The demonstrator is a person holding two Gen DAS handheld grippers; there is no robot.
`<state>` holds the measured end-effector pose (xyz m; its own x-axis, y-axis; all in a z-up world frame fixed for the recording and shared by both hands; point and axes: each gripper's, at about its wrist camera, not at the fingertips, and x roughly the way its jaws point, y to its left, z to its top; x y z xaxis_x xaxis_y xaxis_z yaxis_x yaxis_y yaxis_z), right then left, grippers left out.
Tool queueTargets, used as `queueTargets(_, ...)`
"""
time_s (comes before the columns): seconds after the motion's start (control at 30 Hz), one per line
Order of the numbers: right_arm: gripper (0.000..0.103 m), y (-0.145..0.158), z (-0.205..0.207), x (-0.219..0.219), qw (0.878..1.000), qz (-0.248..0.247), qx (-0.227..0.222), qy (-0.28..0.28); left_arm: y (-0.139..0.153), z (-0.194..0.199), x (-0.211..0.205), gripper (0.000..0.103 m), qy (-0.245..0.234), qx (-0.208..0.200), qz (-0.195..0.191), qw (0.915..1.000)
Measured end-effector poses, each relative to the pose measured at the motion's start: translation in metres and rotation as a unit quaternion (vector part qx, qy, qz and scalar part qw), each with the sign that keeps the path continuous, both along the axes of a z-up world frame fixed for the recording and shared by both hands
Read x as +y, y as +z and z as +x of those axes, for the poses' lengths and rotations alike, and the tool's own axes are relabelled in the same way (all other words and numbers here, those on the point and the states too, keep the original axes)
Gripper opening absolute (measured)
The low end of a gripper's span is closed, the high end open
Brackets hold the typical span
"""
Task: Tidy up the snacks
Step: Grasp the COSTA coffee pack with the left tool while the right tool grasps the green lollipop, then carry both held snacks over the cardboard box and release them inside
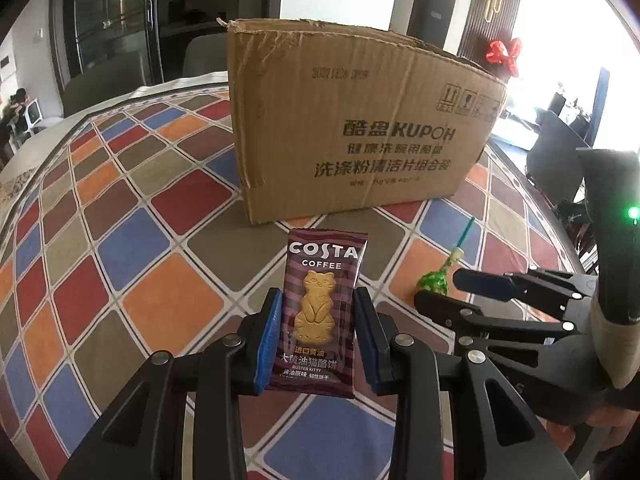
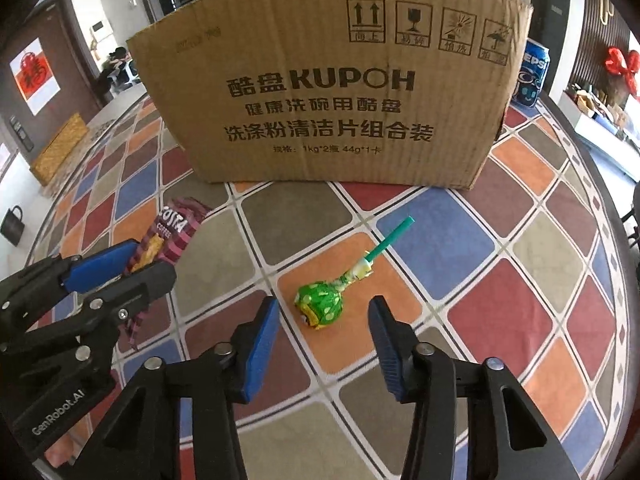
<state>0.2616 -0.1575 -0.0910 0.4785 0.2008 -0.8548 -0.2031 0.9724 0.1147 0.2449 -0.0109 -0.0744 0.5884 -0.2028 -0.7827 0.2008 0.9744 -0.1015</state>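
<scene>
My left gripper (image 1: 319,294) is shut on a maroon Costa Coffee biscuit packet (image 1: 320,320) and holds it upright above the tablecloth, in front of a cardboard box (image 1: 360,128). From the right wrist view the same packet (image 2: 172,232) sticks out of the left gripper (image 2: 154,258) at the left. A green lollipop (image 2: 320,304) lies on an orange square, its stick pointing up and right toward the box (image 2: 328,100). My right gripper (image 2: 324,304) straddles the lollipop head with a gap on both sides, so it is open. The left wrist view shows the right gripper (image 1: 448,292) beside the lollipop (image 1: 434,282).
A chequered cloth in red, blue, orange and grey (image 2: 500,312) covers the round table. The box stands with its top open at the back. A blue Pepsi can (image 2: 532,76) stands behind the box's right corner. Dark chairs and a room lie beyond the table edge.
</scene>
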Motion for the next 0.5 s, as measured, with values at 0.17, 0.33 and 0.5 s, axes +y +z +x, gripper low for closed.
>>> queueTargets(0.17, 0.031, -0.0025, 0.0033, 0.0007, 1.0, 0.002, 0.005, 0.002, -0.0021, 0.0058, -0.0006, 0.035, 0.0, 0.002, 0.001, 1.0)
queueTargets(0.33, 0.027, -0.0044, 0.003, 0.0012, 1.0, 0.005, 0.007, 0.004, -0.0038, 0.0058, -0.0009, 0.035, 0.001, 0.003, 0.002, 1.0)
queueTargets(0.5, 0.027, -0.0015, 0.0004, 0.0021, 1.0, 0.008, 0.003, 0.006, -0.0027, 0.0042, -0.0005, 0.035, 0.002, 0.001, 0.001, 1.0)
